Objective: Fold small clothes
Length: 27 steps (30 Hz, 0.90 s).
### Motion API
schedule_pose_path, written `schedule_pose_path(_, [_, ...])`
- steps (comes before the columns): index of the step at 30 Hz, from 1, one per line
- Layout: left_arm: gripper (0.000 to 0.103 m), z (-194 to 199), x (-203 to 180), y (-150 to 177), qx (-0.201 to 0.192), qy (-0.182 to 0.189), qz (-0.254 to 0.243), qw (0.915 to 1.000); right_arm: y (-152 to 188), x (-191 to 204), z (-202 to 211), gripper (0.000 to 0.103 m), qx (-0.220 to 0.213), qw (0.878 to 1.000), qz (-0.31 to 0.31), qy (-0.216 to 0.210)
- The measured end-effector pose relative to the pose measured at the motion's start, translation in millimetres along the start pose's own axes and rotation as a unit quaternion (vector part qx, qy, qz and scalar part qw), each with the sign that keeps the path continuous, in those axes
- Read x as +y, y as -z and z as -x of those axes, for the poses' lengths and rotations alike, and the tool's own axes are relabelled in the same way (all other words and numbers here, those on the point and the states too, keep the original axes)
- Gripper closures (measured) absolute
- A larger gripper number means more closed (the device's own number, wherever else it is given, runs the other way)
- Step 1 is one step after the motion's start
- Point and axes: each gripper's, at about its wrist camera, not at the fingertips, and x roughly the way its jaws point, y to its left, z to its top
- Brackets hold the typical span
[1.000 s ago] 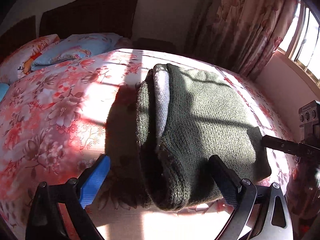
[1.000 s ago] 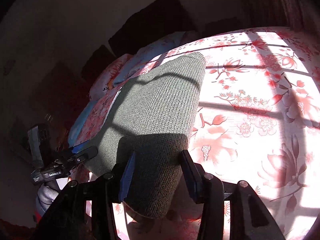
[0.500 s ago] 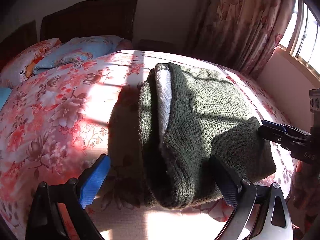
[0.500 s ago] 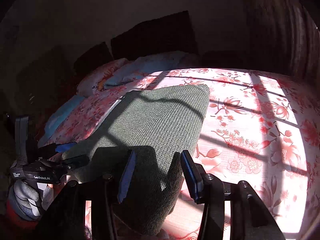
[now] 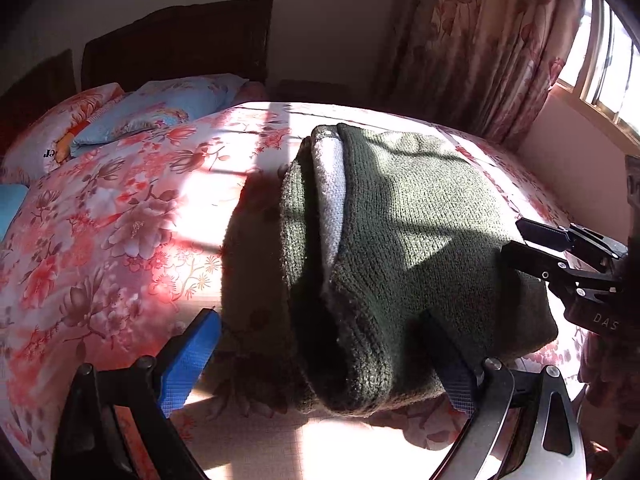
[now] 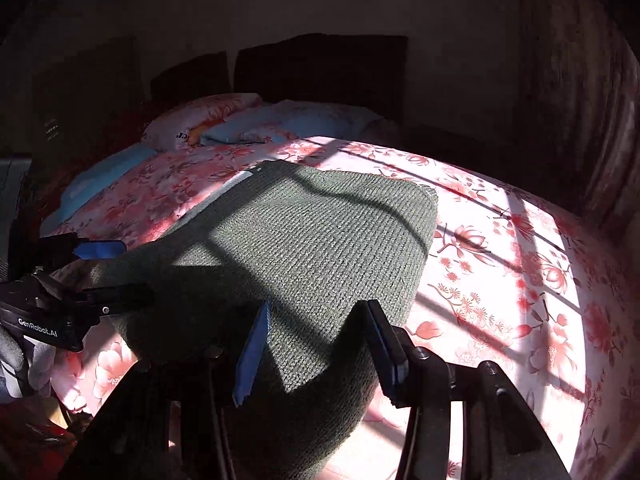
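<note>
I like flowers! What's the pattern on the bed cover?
Red and pink flowers on the white bed cover, clearest in the right wrist view.

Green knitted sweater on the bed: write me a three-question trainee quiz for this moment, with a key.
1. True or false: the dark green knitted sweater lies folded on the floral bedsheet.
2. What shows along the sweater's folded edge? A) a light grey inner layer B) a red sock C) a yellow towel
3. Fill in: the left tongs stand ___, their blue pad clear of the sweater.
Key: 1 true; 2 A; 3 open.
</note>
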Motion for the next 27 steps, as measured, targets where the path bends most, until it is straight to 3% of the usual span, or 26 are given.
schedule_pose_path(4, [0.000, 3.8, -2.2, -0.9, -0.003, -0.009, -0.007, 0.9999, -5.2, -13.1, 11.2, 0.054, -0.020, 0.999, -0.028, -0.006])
schedule_pose_path(7, [0.000, 17.8, -7.2, -7.3, -0.031, -0.022, -0.015, 0.9992, -9.7, -23.1, 18.3, 0.054, -0.035, 0.998, -0.042, -0.005])
schedule_pose_path(10, [0.000, 36.6, -20.0, -25.8, -0.073, 0.002, -0.028, 0.9970, -18.9, -30.9, 11.6, 0.054, -0.030, 0.998, -0.046, 0.008])
schedule_pose_path(13, [0.000, 40.5, -43.6, -43.1, -0.090, 0.036, -0.056, 0.9937, -31.1, -44.8, -3.0, 0.054, -0.030, 0.997, -0.065, 0.012])
schedule_pose_path(16, [0.000, 20.3, -68.8, -48.7, -0.067, 0.056, -0.082, 0.9928, -40.6, -59.1, -19.2, 0.054, -0.029, 0.996, -0.080, 0.016])
schedule_pose_path(20, [0.000, -17.4, -82.4, -34.2, -0.003, 0.048, -0.103, 0.9936, -41.3, -66.7, -38.5, 0.065, -0.011, 0.997, -0.077, -0.031])
schedule_pose_path(27, [0.000, -20.1, -84.6, -26.4, 0.001, 0.038, -0.121, 0.9920, -75.3, -70.2, -41.0, 0.070, -0.027, 0.998, -0.049, -0.018])
